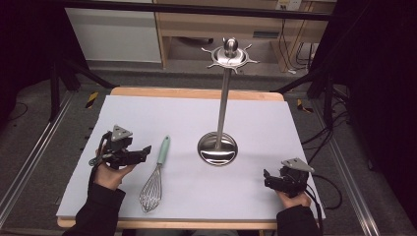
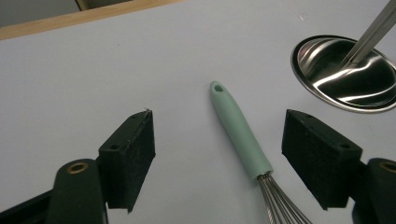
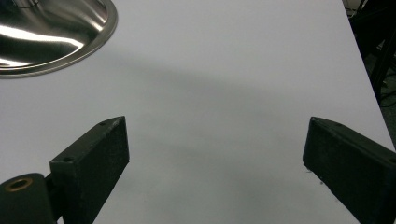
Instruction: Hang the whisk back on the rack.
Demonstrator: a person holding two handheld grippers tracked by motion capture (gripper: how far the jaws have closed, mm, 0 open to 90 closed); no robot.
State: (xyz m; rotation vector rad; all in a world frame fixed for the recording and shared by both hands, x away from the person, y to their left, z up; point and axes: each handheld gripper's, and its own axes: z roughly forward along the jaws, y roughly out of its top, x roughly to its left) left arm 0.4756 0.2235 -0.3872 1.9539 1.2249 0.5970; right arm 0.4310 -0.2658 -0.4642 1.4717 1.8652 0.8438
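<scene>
from above, the whisk [image 1: 155, 177] lies flat on the surface [image 1: 255, 196], just right of the left tool [image 1: 140, 153]. left gripper view: jaws wide, straddling its mint handle [image 2: 238, 133]. right gripper view: right tool [image 3: 215, 163] gaping, empty. risk: round handle rolling away.

A wooden table [image 1: 196, 92] carries a pale grey mat [image 1: 187, 118]. On it stands a steel utensil stand [image 1: 218, 149]; a mint-handled whisk [image 1: 154, 176] lies just left of the stand.

Whisk [image 1: 156, 173] handle mint green; stand [image 1: 219, 147] shiny silver; table cover [image 1: 275, 162] white.
</scene>
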